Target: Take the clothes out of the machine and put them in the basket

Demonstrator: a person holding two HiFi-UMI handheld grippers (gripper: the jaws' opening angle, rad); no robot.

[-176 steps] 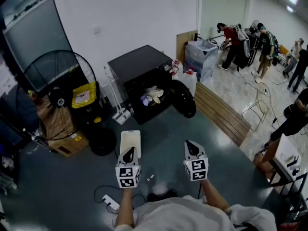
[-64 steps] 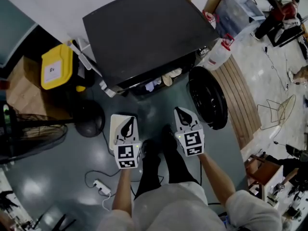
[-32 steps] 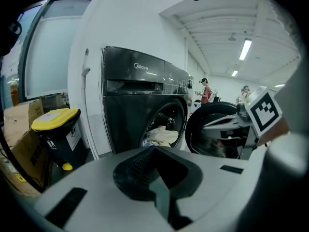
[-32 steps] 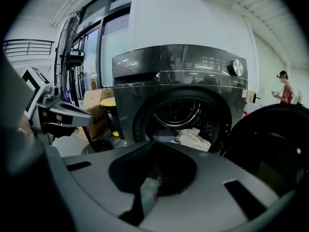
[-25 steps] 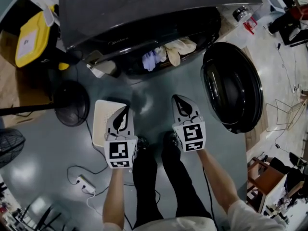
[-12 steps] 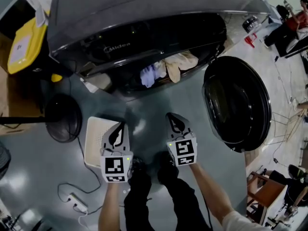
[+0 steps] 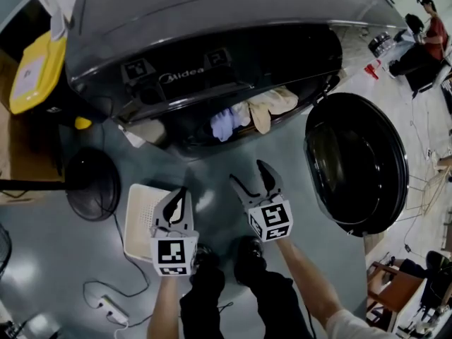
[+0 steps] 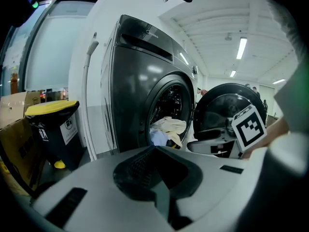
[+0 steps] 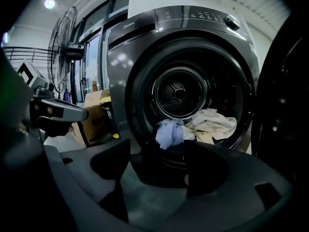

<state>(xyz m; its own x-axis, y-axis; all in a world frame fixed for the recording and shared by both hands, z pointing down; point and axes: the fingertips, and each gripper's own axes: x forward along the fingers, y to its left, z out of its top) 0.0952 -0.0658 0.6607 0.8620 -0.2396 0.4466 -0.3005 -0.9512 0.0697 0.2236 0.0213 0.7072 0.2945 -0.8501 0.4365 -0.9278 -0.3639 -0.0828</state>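
A dark grey washing machine (image 7: 212, 27) stands in front of me with its round door (image 7: 357, 162) swung open to the right. In its drum mouth lie a pale blue cloth (image 7: 222, 123) (image 9: 169, 132) and a cream cloth (image 7: 272, 104) (image 9: 210, 122) (image 8: 166, 127). The white basket (image 7: 139, 217) sits on the floor at the left. My left gripper (image 7: 181, 193) (image 8: 154, 170) hangs over the basket's right side, shut and empty. My right gripper (image 7: 248, 173) (image 9: 159, 166) points at the drum, short of the clothes; its jaws are opening with nothing between them.
A yellow-lidded bin (image 7: 32, 66) (image 8: 50, 122) stands left of the machine, and a black round fan base (image 7: 92, 182) sits next to the basket. A power strip with its cable (image 7: 113, 306) lies at the lower left. My legs and shoes (image 7: 212, 267) are just below the grippers.
Both grippers have sunk lower in front of the machine. The right gripper's jaws, shut before, now stand apart. The left gripper stays shut.
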